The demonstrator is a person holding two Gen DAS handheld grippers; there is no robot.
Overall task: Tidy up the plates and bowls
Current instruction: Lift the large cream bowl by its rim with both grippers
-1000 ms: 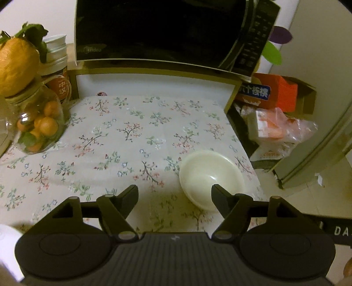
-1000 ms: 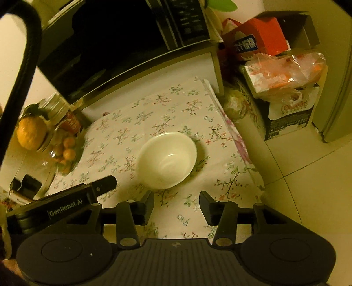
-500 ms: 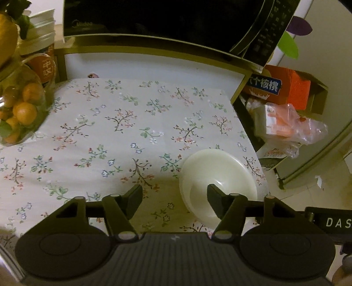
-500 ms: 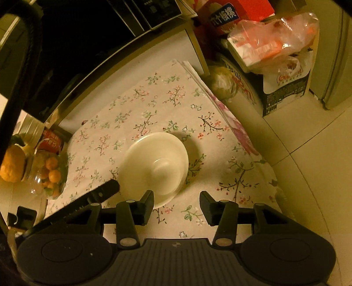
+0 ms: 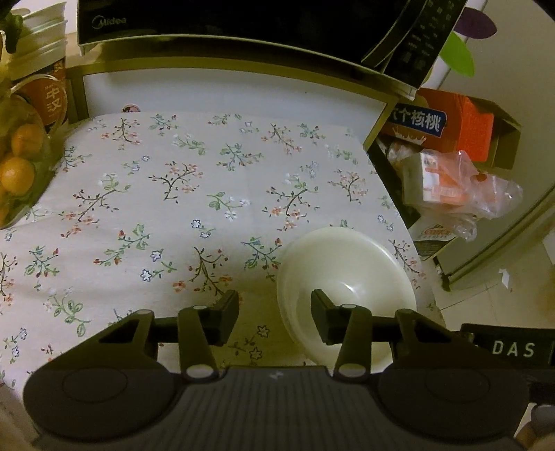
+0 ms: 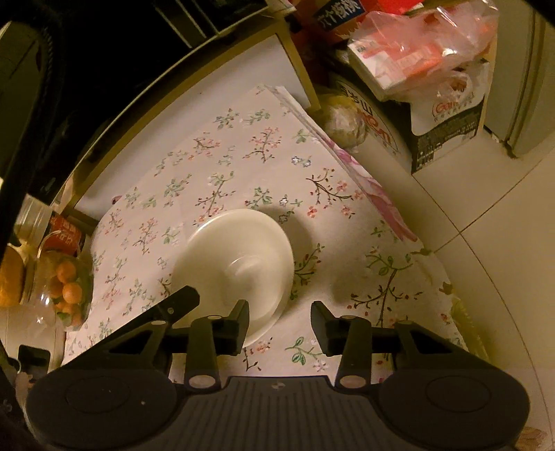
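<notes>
The table ahead of both claws is covered with a pale cloth printed with small flowering twigs; beyond the left claw a black microwave oven stands on a raised shelf over the far edge of the table; far left of this claw a glass jar of small oranges stands at the table's edge, and behind it a can with a red label; to the right, past the table's edge, lie a pale tiled floor and a heap of boxes and a clear plastic bag.

The microwave oven carries the word "Midea" at its upper left corner; the can shows the characters "中汉"; an orange box to the far right shows "六个核桃" on a blue band; a dark bar to the right of the left claw reads "DAS".

The cream bowl stands upright on the table near its right edge; the right finger of the left claw is over the bowl's inside, the left finger is outside over the cloth; the claw is spread and pinches nothing. For the right claw the bowl lies ahead and to the left, its near rim just at the left finger; this claw is also spread wide and holds nothing.
</notes>
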